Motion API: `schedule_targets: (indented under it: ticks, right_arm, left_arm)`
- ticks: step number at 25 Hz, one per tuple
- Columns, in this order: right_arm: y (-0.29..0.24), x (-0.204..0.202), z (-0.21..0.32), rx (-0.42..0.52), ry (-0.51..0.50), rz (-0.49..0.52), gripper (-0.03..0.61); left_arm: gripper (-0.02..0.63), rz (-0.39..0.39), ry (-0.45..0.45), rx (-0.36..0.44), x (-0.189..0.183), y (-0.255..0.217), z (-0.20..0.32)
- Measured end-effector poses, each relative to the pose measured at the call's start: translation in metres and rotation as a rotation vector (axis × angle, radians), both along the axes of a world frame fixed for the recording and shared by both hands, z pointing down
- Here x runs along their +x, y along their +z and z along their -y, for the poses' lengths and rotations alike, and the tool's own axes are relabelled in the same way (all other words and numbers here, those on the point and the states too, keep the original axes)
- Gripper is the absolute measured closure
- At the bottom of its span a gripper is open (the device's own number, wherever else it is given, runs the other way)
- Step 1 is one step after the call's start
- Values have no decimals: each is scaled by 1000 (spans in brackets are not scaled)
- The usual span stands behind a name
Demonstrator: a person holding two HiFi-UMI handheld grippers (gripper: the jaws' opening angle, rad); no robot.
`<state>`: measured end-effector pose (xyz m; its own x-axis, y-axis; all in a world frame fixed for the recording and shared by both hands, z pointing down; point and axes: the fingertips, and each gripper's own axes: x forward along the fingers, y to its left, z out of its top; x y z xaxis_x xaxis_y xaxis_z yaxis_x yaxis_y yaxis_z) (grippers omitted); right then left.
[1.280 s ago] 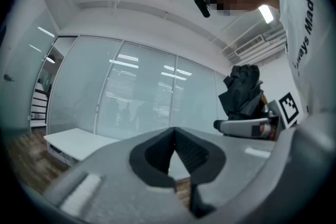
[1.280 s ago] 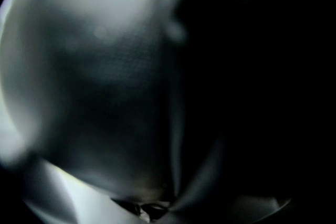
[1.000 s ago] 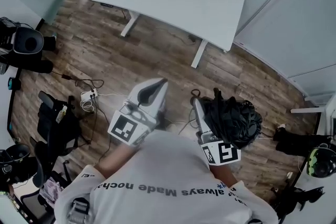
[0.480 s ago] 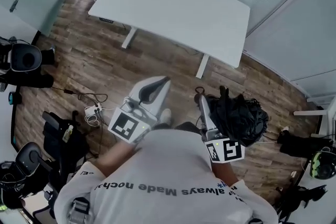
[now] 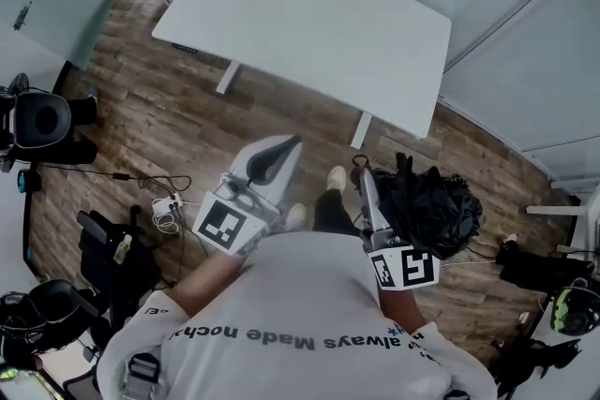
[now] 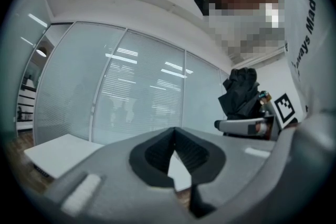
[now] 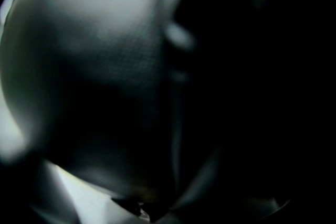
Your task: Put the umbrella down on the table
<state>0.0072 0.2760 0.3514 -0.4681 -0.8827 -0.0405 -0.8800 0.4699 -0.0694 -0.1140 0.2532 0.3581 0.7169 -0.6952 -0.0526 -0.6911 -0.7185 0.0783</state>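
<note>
Short of the tabletop [image 5: 309,14], holding the umbrella [image 5: 427,206] bunched tight in the jaws of the right gripper [image 5: 375,201], off the floor [image 5: 187,108] for setting down; holding the left gripper [image 5: 281,150] alongside, jaws closed on nothing, unneeded.

— How many of each do you count?
— From my desk I make it one table [image 5: 309,23], one umbrella [image 5: 427,206], one person [image 5: 300,323], and two grippers: the left gripper [image 5: 281,150] and the right gripper [image 5: 368,187].
</note>
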Motion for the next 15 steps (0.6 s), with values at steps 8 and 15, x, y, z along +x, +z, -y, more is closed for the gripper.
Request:
schedule_targets:
  ticks: [8, 15]
  right_arm:
    - [1, 70, 106, -3, -7, 4, 344]
    - [5, 137, 190, -14, -31, -11, 344]
  left_arm:
    - [611, 12, -10, 6, 69, -3, 106]
    - [611, 15, -32, 6, 134, -2, 193]
